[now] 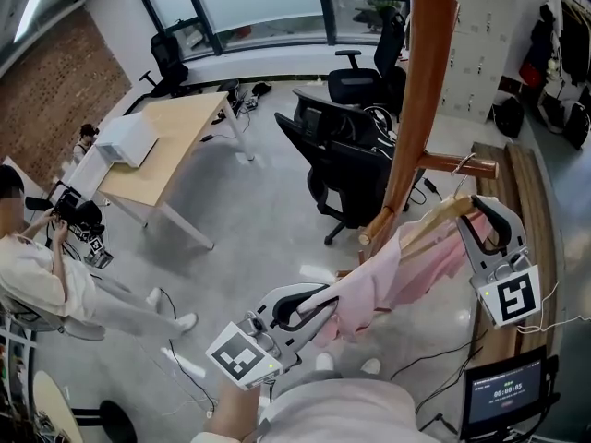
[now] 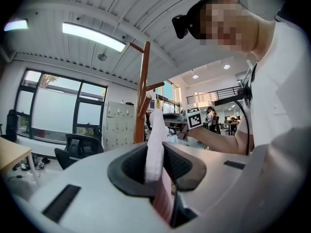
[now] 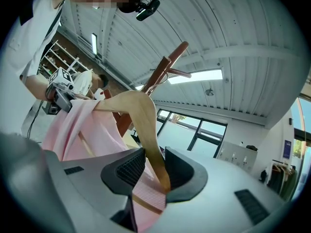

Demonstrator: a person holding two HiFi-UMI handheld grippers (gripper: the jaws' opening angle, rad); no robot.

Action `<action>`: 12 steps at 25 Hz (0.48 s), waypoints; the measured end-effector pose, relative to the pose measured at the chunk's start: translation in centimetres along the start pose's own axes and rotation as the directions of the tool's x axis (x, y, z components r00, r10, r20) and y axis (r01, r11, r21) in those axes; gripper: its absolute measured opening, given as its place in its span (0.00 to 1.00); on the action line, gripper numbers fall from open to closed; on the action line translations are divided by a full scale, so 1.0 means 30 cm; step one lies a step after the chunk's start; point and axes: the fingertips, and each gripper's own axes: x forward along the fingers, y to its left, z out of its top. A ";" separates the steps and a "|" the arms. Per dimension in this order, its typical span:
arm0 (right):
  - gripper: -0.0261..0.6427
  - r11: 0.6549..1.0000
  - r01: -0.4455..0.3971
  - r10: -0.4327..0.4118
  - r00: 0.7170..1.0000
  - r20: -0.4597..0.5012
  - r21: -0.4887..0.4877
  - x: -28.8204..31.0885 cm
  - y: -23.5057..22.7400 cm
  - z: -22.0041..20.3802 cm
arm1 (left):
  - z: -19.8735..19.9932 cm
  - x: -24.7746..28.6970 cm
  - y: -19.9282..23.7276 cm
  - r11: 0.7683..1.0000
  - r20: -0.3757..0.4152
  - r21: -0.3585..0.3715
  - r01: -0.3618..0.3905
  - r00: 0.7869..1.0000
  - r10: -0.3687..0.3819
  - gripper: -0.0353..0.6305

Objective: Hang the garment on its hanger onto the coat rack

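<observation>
Coat rack rises centre-right of the head view. Pink garment on wooden hanger hangs lower right, just under a peg; hooking probably unfinished. Right gripper clamps the hanger arm; left gripper pinches fabric.

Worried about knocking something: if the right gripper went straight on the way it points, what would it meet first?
Probably the coat rack. The right gripper, shut on the wooden hanger carrying the pink garment, points up towards its post. Depth is unclear.
</observation>
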 end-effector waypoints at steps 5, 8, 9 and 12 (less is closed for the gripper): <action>0.22 1.000 -0.023 0.023 1.000 -0.012 -0.003 0.053 0.041 -0.027 | -0.043 -0.019 0.043 1.000 -0.008 -0.020 -0.022 1.000 0.022 0.16; 0.22 0.999 -0.039 0.039 0.999 -0.021 -0.004 0.090 0.060 -0.049 | -0.068 -0.021 0.068 0.999 -0.008 -0.029 -0.037 0.999 0.037 0.16; 0.22 0.999 -0.045 0.045 0.999 -0.023 -0.004 0.103 0.066 -0.056 | -0.076 -0.023 0.076 0.999 -0.009 -0.032 -0.042 0.999 0.042 0.16; 0.22 0.998 -0.063 0.063 0.998 -0.028 0.000 0.132 0.087 -0.063 | -0.089 -0.038 0.094 0.997 -0.018 -0.039 -0.063 0.998 0.062 0.16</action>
